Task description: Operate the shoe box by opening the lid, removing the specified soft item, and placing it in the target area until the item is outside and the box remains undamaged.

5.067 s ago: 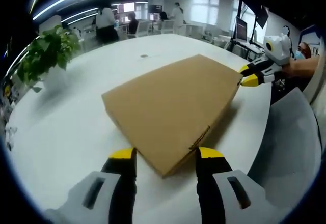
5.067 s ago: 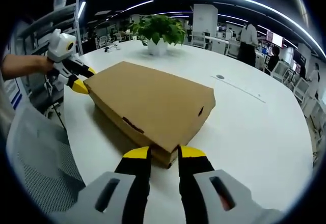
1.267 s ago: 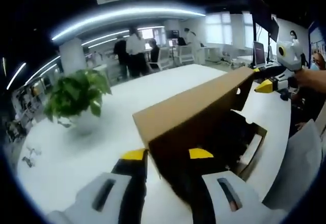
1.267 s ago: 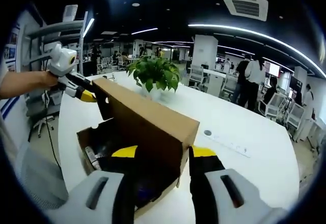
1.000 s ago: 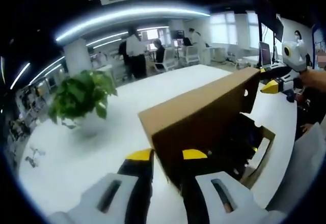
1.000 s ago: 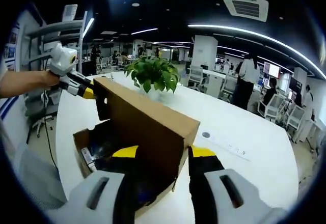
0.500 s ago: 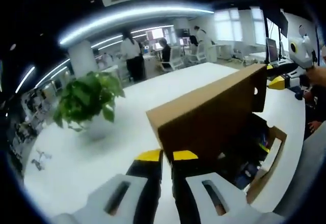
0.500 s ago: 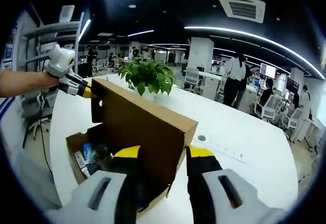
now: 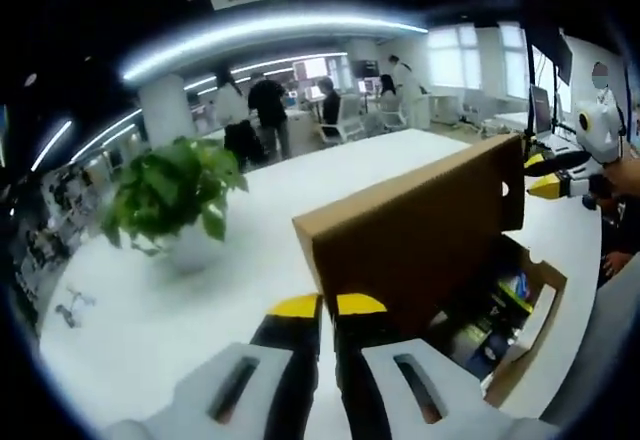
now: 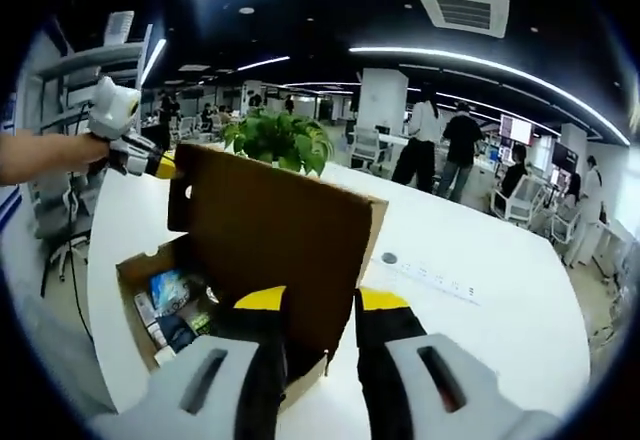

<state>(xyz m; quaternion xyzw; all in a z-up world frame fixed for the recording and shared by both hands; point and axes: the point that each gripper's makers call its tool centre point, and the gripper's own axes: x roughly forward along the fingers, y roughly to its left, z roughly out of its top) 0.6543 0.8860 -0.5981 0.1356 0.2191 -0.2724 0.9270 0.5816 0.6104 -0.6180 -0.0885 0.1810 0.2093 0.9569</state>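
My left gripper [image 9: 327, 306] has its fingers pinched almost together right at the near corner of the lid [image 9: 415, 235]. They look clenched on the cardboard edge, and I think that grip is what holds the lid standing up. My right gripper [image 10: 322, 300] has its fingers a little apart, one on each side of the other corner of the lid, so it looks like it holds that corner too. I hold both corners so the lid does not twist or tear.

Just past my fingers the lid stands nearly straight up, like a brown wall. Behind it and below it sits the shoe box [image 10: 137, 260], open on the white tabletop [image 10: 470, 310]. Inside the box I see some things in a pile [image 10: 172, 305], blue and dark. I cannot tell which one is the soft item. It is not out yet.

I think the opening step is almost done. Next, one gripper has to let go and reach inside.

Farther away, past the lid, a green plant [image 9: 170, 192] stands on the tabletop. Far behind it, people [image 10: 445, 150] stand in the big room.
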